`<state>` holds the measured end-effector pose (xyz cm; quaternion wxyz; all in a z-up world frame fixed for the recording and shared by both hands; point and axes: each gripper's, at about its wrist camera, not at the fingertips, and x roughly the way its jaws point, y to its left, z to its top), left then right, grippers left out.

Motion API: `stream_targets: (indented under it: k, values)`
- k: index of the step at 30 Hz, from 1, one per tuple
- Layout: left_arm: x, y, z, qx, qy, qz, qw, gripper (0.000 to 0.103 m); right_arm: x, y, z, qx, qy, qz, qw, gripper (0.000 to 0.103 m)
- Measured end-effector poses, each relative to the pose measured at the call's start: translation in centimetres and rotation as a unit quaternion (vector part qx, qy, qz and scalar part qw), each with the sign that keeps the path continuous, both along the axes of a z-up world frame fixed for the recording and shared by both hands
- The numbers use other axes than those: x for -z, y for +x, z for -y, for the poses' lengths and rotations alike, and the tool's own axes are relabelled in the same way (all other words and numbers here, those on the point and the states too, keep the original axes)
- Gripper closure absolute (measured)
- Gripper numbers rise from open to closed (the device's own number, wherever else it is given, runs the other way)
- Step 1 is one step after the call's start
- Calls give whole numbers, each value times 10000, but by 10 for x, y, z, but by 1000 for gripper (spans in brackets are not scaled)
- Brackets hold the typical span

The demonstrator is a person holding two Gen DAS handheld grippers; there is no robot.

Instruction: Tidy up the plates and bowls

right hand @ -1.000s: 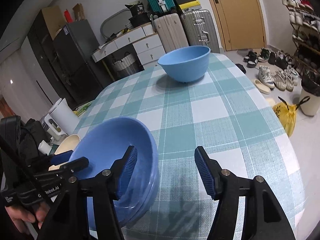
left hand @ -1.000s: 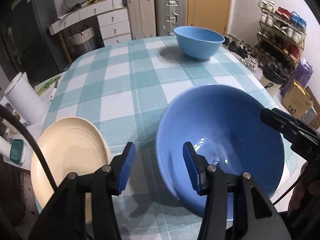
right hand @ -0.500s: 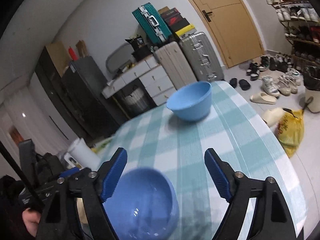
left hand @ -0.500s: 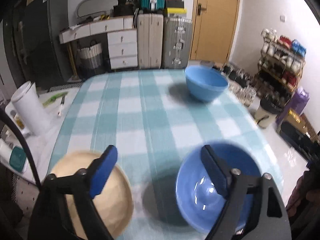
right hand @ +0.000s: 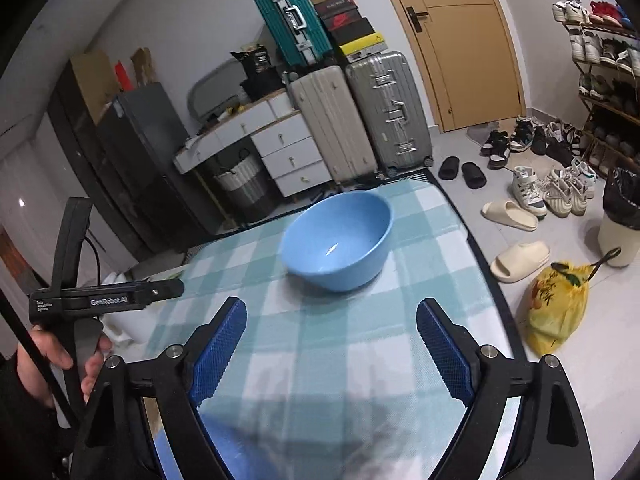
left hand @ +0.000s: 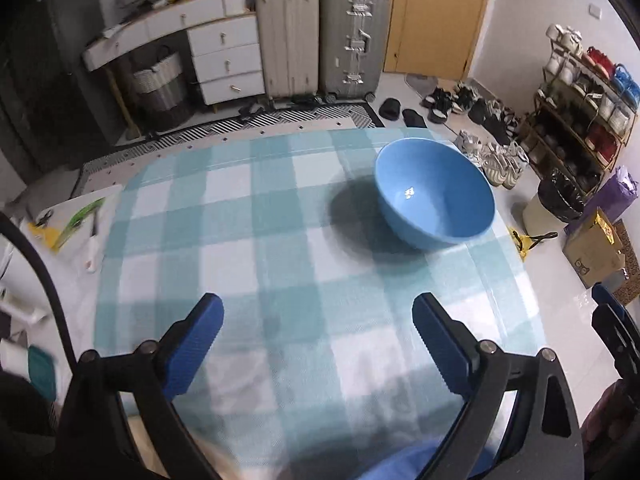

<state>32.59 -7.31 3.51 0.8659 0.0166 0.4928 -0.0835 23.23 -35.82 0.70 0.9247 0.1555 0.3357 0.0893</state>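
Note:
A light blue bowl (left hand: 434, 192) stands upright on the teal checked tablecloth (left hand: 248, 216), near the far right corner; the right wrist view shows this bowl (right hand: 338, 240) too. My left gripper (left hand: 318, 336) hovers over the cloth short of it, its jaws opening with nothing between them. The jaws of my right gripper (right hand: 332, 348) are also opening, with nothing between them and the bowl ahead. A second blue bowl (left hand: 400, 460) shows only as a blurred rim at the bottom edge. A cream plate's edge (left hand: 140, 436) peeks out behind the left finger.
Two suitcases (left hand: 320, 36) and a white drawer unit (left hand: 224, 56) stand beyond the table. Shoes, a shoe rack (left hand: 580, 108) and a bin (right hand: 624, 216) are on the floor at the right, with a yellow bag (right hand: 556, 304). A hand (right hand: 60, 356) holds the left gripper.
Both grippers have risen and drawn away from the near blue bowl, and their jaws have spread wide. That bowl and the cream plate have slipped to the bottom edge.

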Motion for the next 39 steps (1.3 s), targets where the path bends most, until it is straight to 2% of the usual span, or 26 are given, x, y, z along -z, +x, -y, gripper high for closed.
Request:
stream_targets:
  k: [4, 9, 13, 16, 21, 24, 26, 28, 29, 31, 35, 38, 39]
  values:
    - [19, 46, 19, -163, -342, -413, 9984, 7, 3, 51, 18, 30, -177, -138, 9997, 14]
    - [47, 92, 57, -44, 31, -582, 9983, 7, 18, 113, 46, 211, 115, -505, 9984, 14]
    - [65, 115, 74, -7, -23, -627, 9980, 7, 37, 157, 54, 218, -170, -799, 9964, 14]
    - [80, 129, 83, 32, -37, -808, 9967, 7, 59, 181, 56, 248, -208, -1164, 9927, 14]
    - [95, 142, 91, 90, 86, -826, 9965, 8, 85, 201, 55, 186, -59, -1369, 9904, 14]
    - [107, 145, 92, 176, 49, -976, 9951, 19, 100, 209, 48, 198, -55, -1517, 9882, 16]
    - [110, 145, 92, 205, 0, -1081, 9939, 30, 108, 215, 42, 124, -44, -1640, 9864, 24]
    - [111, 144, 92, 262, -46, -1070, 9939, 48, 117, 220, 35, 127, -117, -1758, 9843, 31]
    - [112, 144, 92, 307, 0, -1088, 9936, 54, 121, 221, 33, 91, -114, -1806, 9834, 37]
    - [112, 142, 92, 399, 26, -1143, 9926, 75, 124, 222, 29, 67, -41, -1823, 9832, 40]
    - [106, 135, 93, 565, -75, -1141, 9918, 90, 122, 220, 18, -69, -146, -1829, 9830, 63]
    - [102, 129, 97, 596, 10, -1122, 9919, 90, 115, 216, 4, -252, -336, -1885, 9812, 89]
    - [101, 127, 97, 614, 24, -1117, 9918, 90, 114, 214, 0, -222, -510, -1897, 9803, 91]
